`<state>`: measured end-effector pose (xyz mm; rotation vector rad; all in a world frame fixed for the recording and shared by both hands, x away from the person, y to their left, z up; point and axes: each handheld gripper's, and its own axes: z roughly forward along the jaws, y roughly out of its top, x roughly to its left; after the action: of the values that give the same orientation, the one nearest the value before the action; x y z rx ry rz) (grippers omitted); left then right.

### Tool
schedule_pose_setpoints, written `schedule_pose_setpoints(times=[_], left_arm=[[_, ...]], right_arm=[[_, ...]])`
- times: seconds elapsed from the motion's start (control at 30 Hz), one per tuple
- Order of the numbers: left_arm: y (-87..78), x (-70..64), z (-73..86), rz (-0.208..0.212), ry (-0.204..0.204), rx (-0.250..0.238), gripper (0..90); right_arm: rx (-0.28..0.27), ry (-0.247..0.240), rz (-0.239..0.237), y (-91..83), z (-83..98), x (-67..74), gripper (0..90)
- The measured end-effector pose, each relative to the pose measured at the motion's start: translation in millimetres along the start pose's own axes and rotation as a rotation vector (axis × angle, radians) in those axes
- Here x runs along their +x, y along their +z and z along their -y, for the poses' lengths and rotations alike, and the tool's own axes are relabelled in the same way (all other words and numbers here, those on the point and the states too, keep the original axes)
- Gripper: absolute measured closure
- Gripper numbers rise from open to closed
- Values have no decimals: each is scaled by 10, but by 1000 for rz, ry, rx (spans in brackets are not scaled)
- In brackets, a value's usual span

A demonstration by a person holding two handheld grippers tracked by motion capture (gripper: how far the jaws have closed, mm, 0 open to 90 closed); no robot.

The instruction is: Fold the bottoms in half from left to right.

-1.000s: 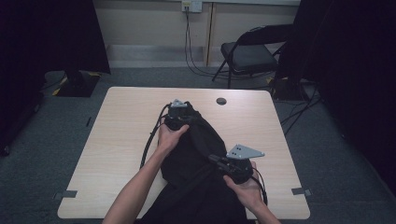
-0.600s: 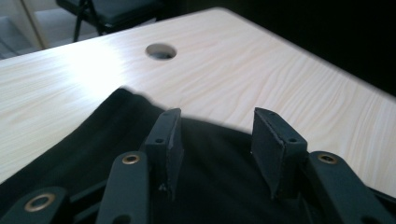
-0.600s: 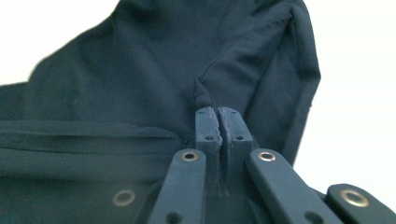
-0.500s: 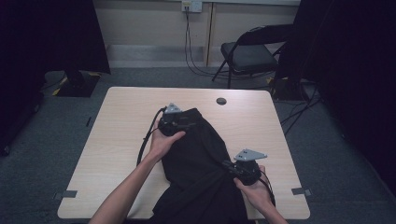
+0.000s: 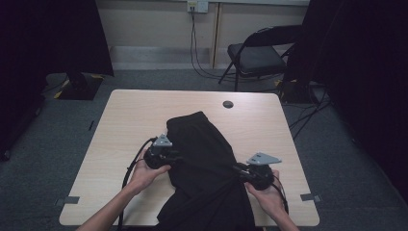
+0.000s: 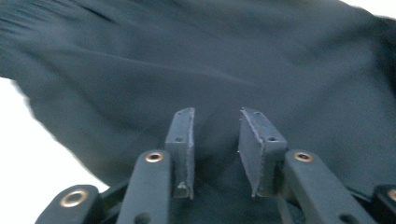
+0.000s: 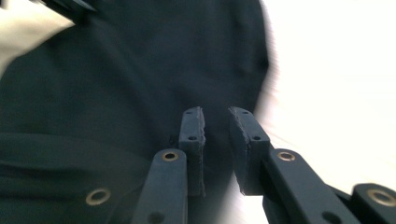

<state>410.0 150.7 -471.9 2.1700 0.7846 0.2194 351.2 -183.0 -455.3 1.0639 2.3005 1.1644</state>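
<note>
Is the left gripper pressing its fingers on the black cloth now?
Apart. In the left gripper view, the fingers stand open above the black cloth, with a gap between them.

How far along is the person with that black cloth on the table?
The black garment lies lengthwise on the table, its near end hanging over the edge. In hand: left gripper and right gripper sit at its sides, jaws apart, gripping nothing. No neat fold shows yet, so most folding seems left.
</note>
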Motion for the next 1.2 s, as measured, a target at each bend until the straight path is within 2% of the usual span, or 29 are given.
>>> schedule_pose_setpoints(times=[0.07,0.13,0.17,0.2,0.27,0.3,0.33,0.47,0.5,0.6,0.63,0.7,0.87,0.9,1.0,1.03,1.07,1.13,1.17,1.2], left_arm=[[51,-47,47,15,25,29,682],[109,-60,86,14,18,49,670],[143,-65,108,-4,24,62,655],[161,-66,130,-11,31,45,640],[169,-68,117,-22,11,48,634],[178,-71,119,-34,20,43,625],[188,-73,118,-58,49,41,626],[213,-29,90,-69,33,39,634],[239,8,56,-85,33,44,637],[271,67,41,-106,27,24,637],[300,131,30,-134,13,3,637],[336,197,-33,-143,12,21,639],[446,422,-95,-193,-21,-32,652],[471,459,-107,-191,-30,-44,658],[506,600,-191,-220,-40,-22,666],[506,600,-191,-220,-40,-22,666],[532,688,-253,-235,-46,-2,666],[560,774,-281,-263,-59,-11,664],[574,800,-276,-268,-83,-28,663],[581,818,-273,-277,-88,-39,664]], right_arm=[[20,-36,-36,120,-30,139,776],[44,-77,-76,224,-35,281,774],[55,-103,-87,266,-34,347,760],[64,-118,-97,304,-31,400,736],[79,-139,-105,369,-19,471,693],[86,-150,-106,395,-8,493,658],[95,-157,-108,412,5,508,615],[129,-159,-113,463,56,518,543],[153,-148,-111,511,85,525,508],[152,-123,-113,553,59,510,499],[147,-117,-111,573,50,516,497],[131,-119,-106,620,35,521,494],[111,-119,-109,775,-57,507,492],[108,-117,-110,815,-82,503,492],[96,-117,-110,939,-162,477,490],[96,-117,-110,939,-162,477,490],[80,-119,-112,1021,-207,458,490],[80,-114,-105,1083,-254,437,489],[78,-114,-104,1110,-272,425,489],[75,-114,-103,1130,-286,413,488]])
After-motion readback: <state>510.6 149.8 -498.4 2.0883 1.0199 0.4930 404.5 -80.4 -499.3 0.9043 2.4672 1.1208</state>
